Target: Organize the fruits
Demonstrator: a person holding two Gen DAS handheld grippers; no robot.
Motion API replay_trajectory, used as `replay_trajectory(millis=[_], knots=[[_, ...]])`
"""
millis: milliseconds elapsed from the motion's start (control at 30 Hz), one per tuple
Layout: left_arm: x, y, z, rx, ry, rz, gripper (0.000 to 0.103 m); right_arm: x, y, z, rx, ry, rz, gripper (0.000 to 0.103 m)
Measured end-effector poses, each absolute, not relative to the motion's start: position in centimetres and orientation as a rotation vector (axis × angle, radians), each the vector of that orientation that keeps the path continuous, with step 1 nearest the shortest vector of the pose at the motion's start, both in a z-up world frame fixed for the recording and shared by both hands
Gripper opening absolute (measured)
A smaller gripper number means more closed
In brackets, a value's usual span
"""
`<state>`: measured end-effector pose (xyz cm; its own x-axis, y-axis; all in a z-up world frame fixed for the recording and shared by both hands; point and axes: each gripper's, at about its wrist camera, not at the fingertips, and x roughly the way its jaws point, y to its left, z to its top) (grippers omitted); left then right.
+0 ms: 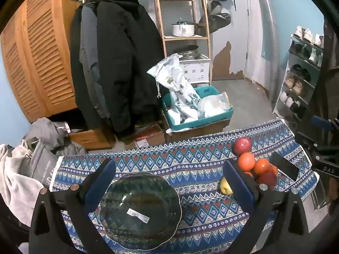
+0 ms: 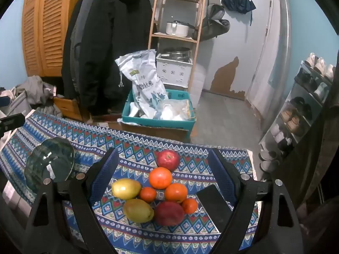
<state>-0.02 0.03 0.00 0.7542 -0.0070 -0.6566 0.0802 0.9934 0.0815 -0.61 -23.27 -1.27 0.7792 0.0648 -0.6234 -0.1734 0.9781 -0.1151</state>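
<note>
Here I have both tools hanging over the surface (image 2: 135, 141), which wears a blue patterned cloth. My left tool (image 1: 169, 173) has its jaws spread wide with nothing clamped; between them, lower in that view, sits the clear glass bowl (image 1: 141, 211), empty apart from a white label stuck inside. My right tool (image 2: 163, 165) also stands wide apart and grips nothing.

The fruits sit in a loose cluster on the right part of the surface, framed between the right tool's fingers. At the far end is a red apple (image 2: 168, 160); just nearer is a large orange (image 2: 160, 177), then a second orange (image 2: 175, 192) with a small one (image 2: 148, 194) to its left and another small one (image 2: 189, 206) to its right. A yellow-green fruit (image 2: 126, 188) lies at the left of the group, a second one (image 2: 138, 210) nearer me, and a dark red apple (image 2: 169, 213) beside that, touching its neighbours. A black phone (image 2: 214, 203) lies flat just right of the pile.

From the right view the bowl is well to the left of the fruits. Beyond the far edge, on the floor, a teal crate (image 2: 159, 122) holds white bags.
</note>
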Motion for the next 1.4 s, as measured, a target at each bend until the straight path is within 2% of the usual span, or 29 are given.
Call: replay_trajectory(millis=[1400], knots=[[-0.15, 0.05, -0.57, 0.09, 0.729, -0.064, 0.102, -0.66, -23.39, -1.62, -0.145, 0.689, 0.146, 0.085]])
